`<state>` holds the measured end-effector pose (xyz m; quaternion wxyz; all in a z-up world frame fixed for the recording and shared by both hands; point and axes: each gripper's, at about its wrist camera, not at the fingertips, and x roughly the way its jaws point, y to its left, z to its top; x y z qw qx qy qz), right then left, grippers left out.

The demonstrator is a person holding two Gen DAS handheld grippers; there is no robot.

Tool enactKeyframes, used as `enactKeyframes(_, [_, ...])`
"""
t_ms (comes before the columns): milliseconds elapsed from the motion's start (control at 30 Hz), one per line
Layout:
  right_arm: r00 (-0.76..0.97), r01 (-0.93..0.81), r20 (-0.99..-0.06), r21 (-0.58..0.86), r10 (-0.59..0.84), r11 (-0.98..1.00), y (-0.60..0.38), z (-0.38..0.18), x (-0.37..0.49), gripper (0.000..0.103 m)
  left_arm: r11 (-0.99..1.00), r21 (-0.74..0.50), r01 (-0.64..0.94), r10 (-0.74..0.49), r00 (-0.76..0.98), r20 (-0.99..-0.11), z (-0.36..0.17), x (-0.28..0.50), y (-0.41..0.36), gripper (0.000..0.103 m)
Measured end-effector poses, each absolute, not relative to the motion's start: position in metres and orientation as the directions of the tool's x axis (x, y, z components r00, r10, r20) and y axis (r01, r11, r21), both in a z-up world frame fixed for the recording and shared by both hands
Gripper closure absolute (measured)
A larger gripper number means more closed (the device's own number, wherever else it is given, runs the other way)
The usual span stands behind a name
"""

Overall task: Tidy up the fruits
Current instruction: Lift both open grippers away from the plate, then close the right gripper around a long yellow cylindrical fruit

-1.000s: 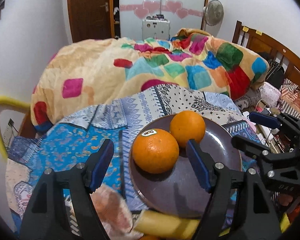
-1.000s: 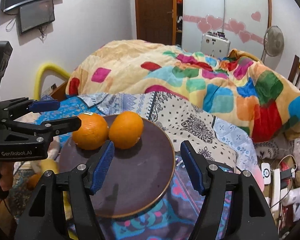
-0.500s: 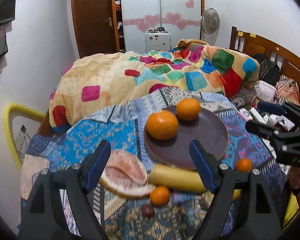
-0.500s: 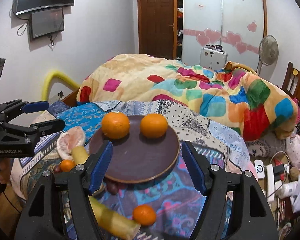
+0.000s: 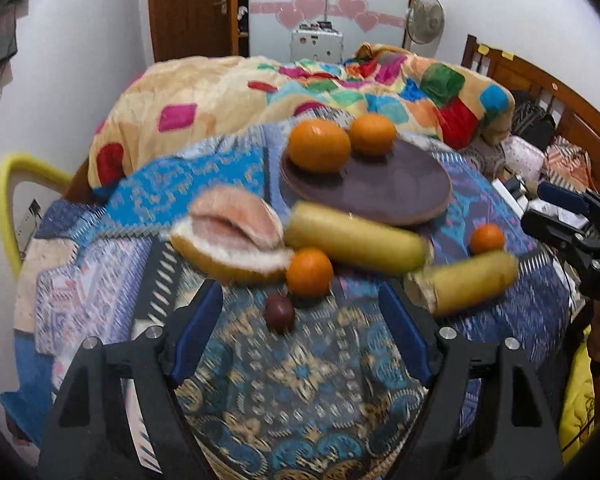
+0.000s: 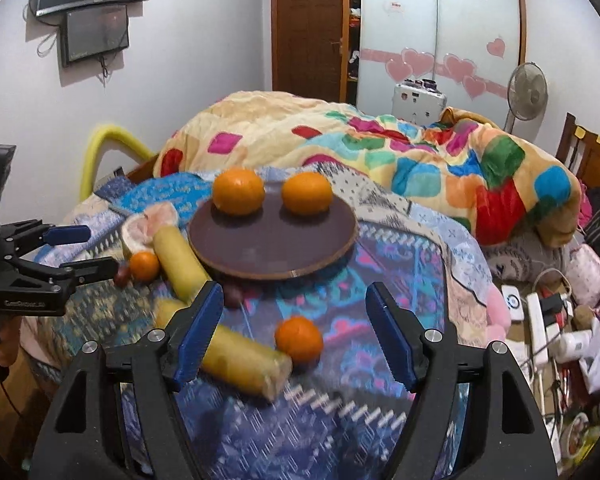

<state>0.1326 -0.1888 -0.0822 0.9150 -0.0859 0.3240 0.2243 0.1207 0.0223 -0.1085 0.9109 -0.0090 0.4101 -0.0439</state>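
A dark round plate (image 5: 380, 192) (image 6: 272, 252) on the patterned cloth carries two large oranges (image 5: 319, 145) (image 6: 307, 193). In front of it lie a pomelo piece (image 5: 228, 236), two yellow cylinder-shaped fruits (image 5: 356, 238) (image 6: 240, 356), two small oranges (image 5: 309, 272) (image 6: 299, 339) and a dark purple fruit (image 5: 279, 312). My left gripper (image 5: 300, 332) (image 6: 88, 250) hangs open and empty, short of the purple fruit. My right gripper (image 6: 296, 332) (image 5: 540, 208) is opening with nothing held; the small orange lies beyond its fingertips.
A colourful patchwork quilt (image 6: 380, 148) is piled behind the plate. A wooden headboard (image 5: 540, 96) and floor clutter with a power strip (image 6: 540, 320) are on the right. A yellow padded tube (image 5: 8, 200) curves at the left edge.
Both grippers pulled back from the plate. The pomelo, yellow fruits, small oranges and purple fruit came into view. Both pairs of jaws widened a little.
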Motion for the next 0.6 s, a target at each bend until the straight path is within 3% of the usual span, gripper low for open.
enactKeyframes(433, [0.676, -0.380, -0.692, -0.035, 0.252, 0.924, -0.219, -0.120, 0.136, 0.032, 0.990, -0.049, 0.130, -0.121, 0.638, -0.761, -0.128, 0.120, -0.018, 0.022])
enactKeyframes(600, [0.655, -0.394, -0.696, 0.019, 0.295, 0.919, -0.228, -0.120, 0.129, 0.032, 0.992, -0.048, 0.116, -0.111, 0.627, -0.771, -0.131, 0.124, -0.019, 0.023])
